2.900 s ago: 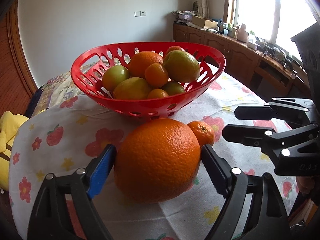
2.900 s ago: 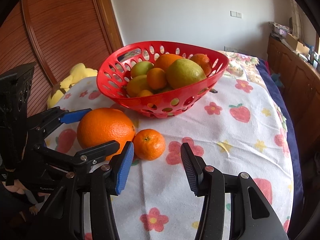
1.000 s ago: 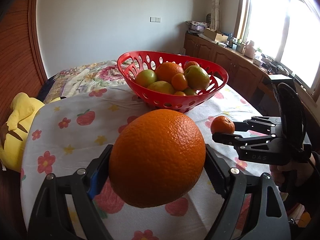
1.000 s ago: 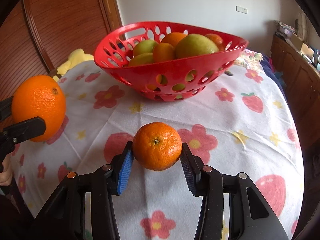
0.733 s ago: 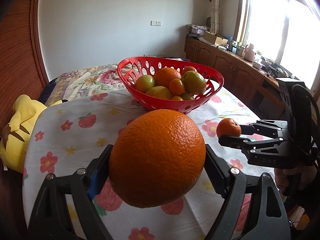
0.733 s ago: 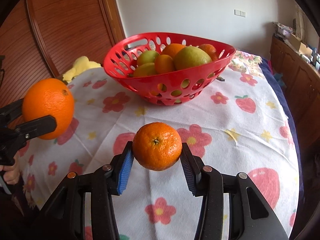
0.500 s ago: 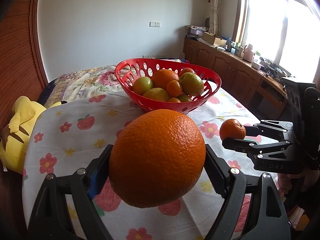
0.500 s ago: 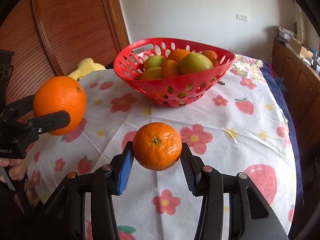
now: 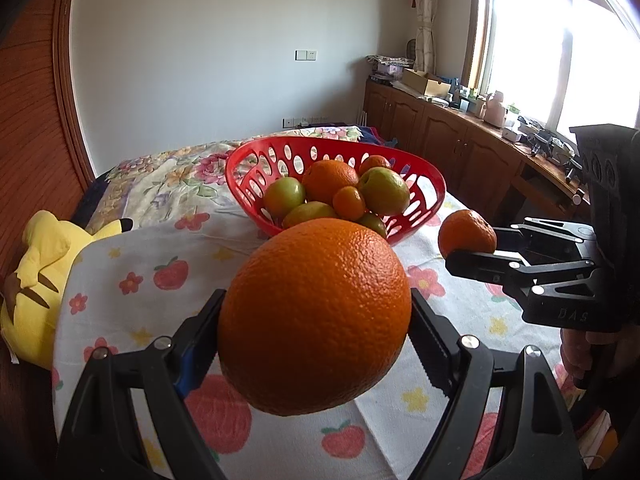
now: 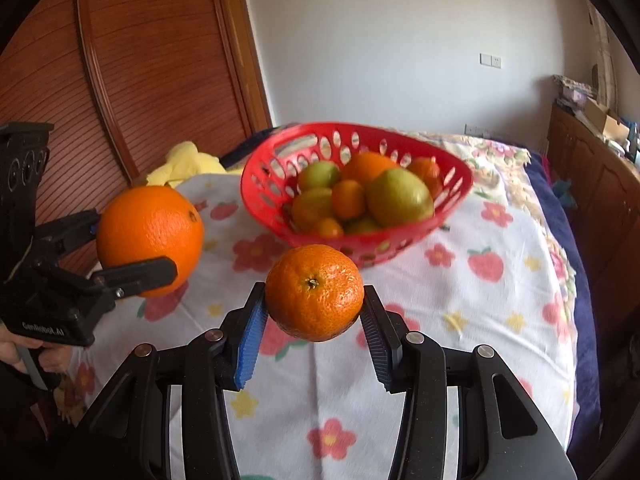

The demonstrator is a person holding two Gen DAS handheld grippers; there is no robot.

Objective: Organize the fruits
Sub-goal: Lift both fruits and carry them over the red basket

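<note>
Gripping the tangerine (image 10: 314,292), stem-end toward camera, right gripper (image 10: 314,316); left gripper (image 9: 316,340) clamps orange (image 9: 316,316).

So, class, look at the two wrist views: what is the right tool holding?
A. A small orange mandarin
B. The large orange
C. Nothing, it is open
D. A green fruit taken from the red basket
A: the right tool is shut on the small mandarin, lifted above the cloth, while the left tool clamps the large orange.

Each camera looks forward along its own fingers, close over the table's (image 9: 120,264) near edge. Both views share the red basket (image 9: 424,184) (image 10: 260,184) toward the far edge.
</note>
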